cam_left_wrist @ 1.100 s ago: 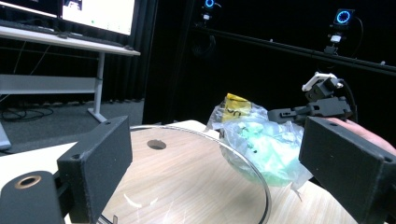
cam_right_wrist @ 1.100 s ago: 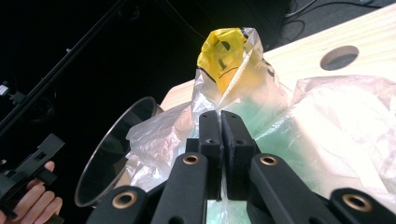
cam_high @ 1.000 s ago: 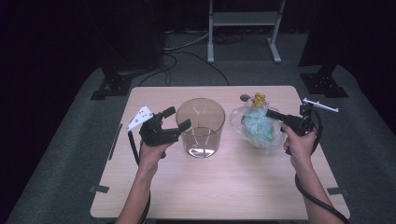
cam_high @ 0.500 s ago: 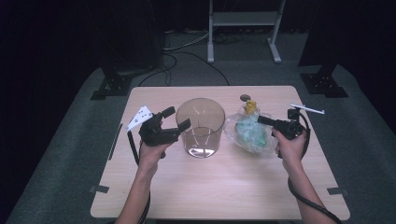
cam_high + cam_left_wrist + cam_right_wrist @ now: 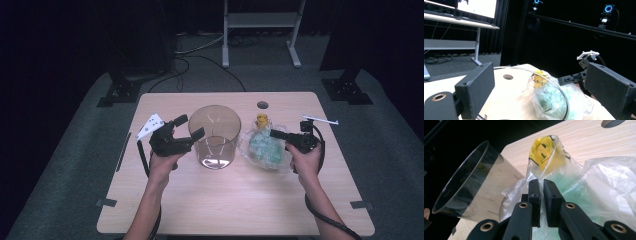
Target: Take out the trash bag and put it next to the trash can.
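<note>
A clear round container (image 5: 215, 135) stands mid-table. My left gripper (image 5: 189, 126) is at its left wall, jaws wide open; in the left gripper view the container's rim (image 5: 559, 90) curves between them. To the right lies a clear plastic bag (image 5: 262, 147) with green contents and a yellow label (image 5: 261, 120). My right gripper (image 5: 274, 133) reaches into the bag's top from the right. In the right gripper view its jaws (image 5: 541, 181) have just been opening slightly, and a fold of the bag (image 5: 599, 182) is still pinched in the narrow gap, beside the container (image 5: 461, 187).
A round hole (image 5: 262, 105) is in the wooden table (image 5: 225, 200) behind the bag. A desk frame's legs (image 5: 260, 30) and black stand feet (image 5: 120, 92) are on the floor beyond the table. Tape marks sit near the front corners.
My right gripper has carried the bag left and down, closer to the container, and the bag now rests lower on the table. The left gripper has stayed put.
</note>
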Motion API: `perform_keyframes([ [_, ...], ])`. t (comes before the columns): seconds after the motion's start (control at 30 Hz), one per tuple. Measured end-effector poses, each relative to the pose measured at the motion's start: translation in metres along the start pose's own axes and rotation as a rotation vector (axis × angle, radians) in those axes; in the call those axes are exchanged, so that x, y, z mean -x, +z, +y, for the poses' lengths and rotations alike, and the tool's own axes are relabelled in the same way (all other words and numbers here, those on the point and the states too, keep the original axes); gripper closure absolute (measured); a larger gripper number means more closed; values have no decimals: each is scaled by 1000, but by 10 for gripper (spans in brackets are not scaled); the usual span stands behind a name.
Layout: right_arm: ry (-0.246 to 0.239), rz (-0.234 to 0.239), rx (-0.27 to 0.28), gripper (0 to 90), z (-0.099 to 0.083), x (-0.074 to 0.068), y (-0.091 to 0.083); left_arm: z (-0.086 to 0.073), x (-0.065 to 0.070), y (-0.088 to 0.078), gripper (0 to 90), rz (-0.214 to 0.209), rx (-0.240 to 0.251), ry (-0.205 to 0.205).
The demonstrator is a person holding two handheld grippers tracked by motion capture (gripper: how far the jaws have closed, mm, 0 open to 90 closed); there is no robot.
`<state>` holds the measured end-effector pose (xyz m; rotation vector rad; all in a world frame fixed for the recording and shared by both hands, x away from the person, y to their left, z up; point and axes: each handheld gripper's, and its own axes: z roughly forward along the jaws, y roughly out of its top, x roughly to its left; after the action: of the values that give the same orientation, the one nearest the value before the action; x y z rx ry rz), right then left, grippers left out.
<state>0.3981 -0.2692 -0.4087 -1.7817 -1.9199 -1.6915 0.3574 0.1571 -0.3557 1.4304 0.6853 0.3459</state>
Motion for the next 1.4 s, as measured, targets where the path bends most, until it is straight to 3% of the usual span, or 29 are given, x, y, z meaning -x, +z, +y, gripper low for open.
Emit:
perform_keyframes([
  [0.37, -33, -17, -7, 778, -1, -5, -2, -1, 1, 1, 84, -1, -6, -4],
  [0.6, -65, -23, 32, 626, 2, -10, -11, 1, 1, -1, 84, 0, 4, -7],
  [0.87, -113, -12, 33, 505, 5, -14, -20, -1, 0, 0, 84, 1, -2, -12],
  [1.23, -187, -22, 28, 442, 0, -21, -35, -1, -1, 0, 84, 0, 2, -24],
  [1.4, -187, -32, 34, 440, -2, -18, -44, -1, -1, -1, 84, -1, 4, -24],
])
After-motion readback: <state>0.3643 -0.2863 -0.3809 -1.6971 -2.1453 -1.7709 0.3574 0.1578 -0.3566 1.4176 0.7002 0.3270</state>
